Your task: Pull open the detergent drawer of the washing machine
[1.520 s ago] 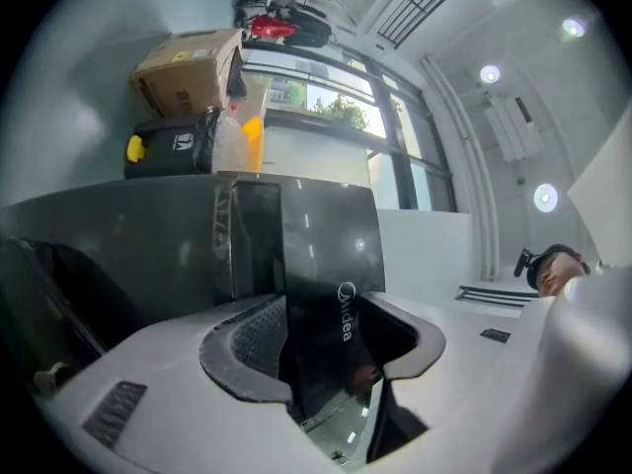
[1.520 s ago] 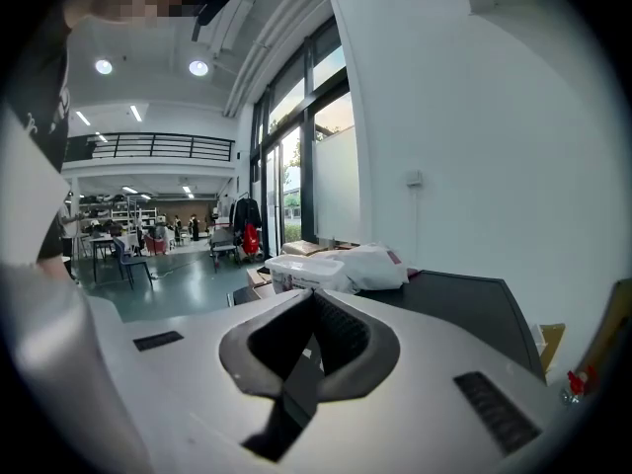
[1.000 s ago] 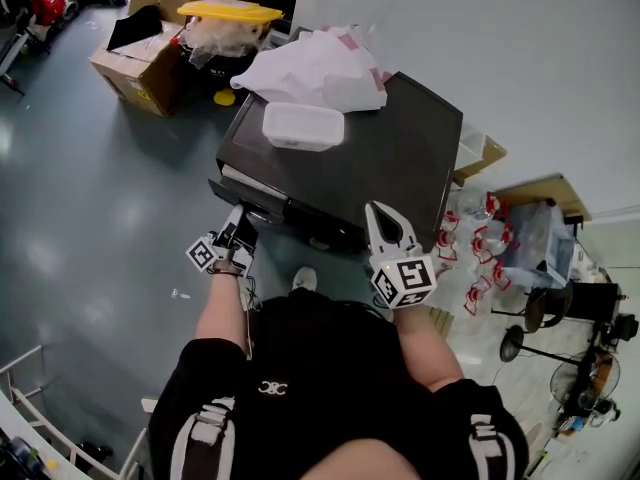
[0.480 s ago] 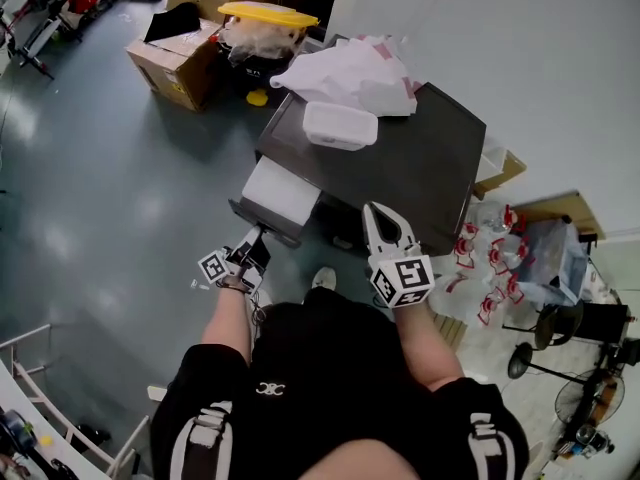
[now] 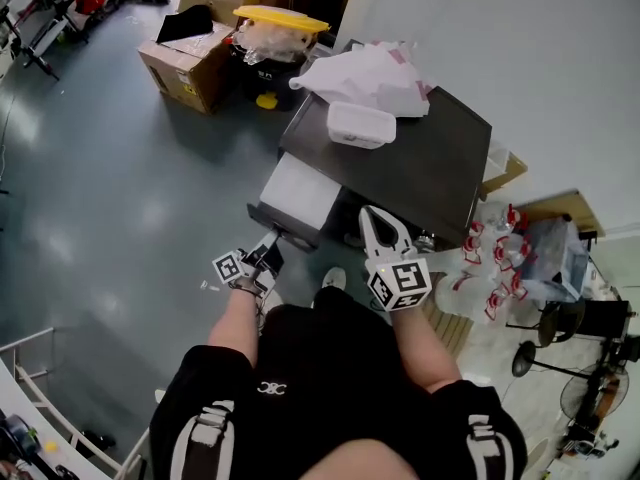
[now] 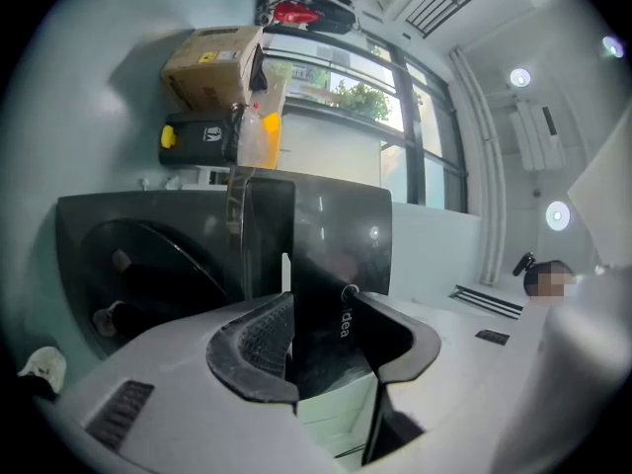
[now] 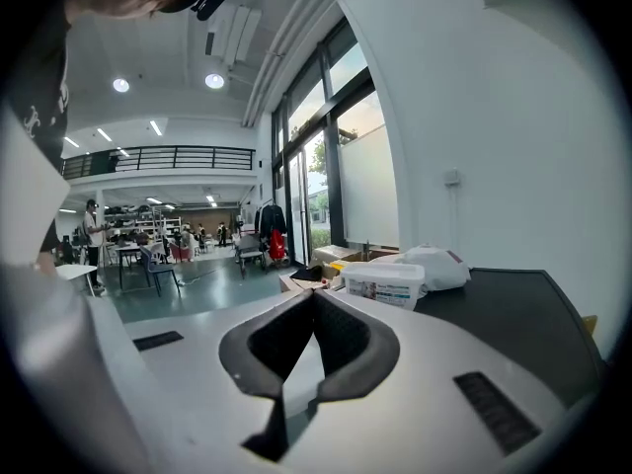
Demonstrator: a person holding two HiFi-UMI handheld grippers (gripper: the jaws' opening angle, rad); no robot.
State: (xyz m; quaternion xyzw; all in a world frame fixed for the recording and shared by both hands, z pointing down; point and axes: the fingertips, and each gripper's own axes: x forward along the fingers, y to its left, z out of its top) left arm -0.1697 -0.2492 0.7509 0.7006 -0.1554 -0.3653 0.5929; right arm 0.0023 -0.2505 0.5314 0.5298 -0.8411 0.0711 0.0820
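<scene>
Detergent drawer (image 5: 300, 193) front panel clamped in left gripper (image 5: 268, 253), drawer extended from washing machine (image 5: 420, 168); right gripper (image 7: 311, 304) closed, empty.

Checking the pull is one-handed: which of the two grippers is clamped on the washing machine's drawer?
The left gripper: its jaws clamp the glossy dark front of the pulled-out detergent drawer. The right gripper is shut on nothing, clear of it.

The dark, flat washing-machine top (image 5: 425, 173) bears a clear plastic tub (image 5: 361, 124) and a crumpled white bag (image 5: 365, 76). It stands on grey floor (image 5: 120, 188).
</scene>
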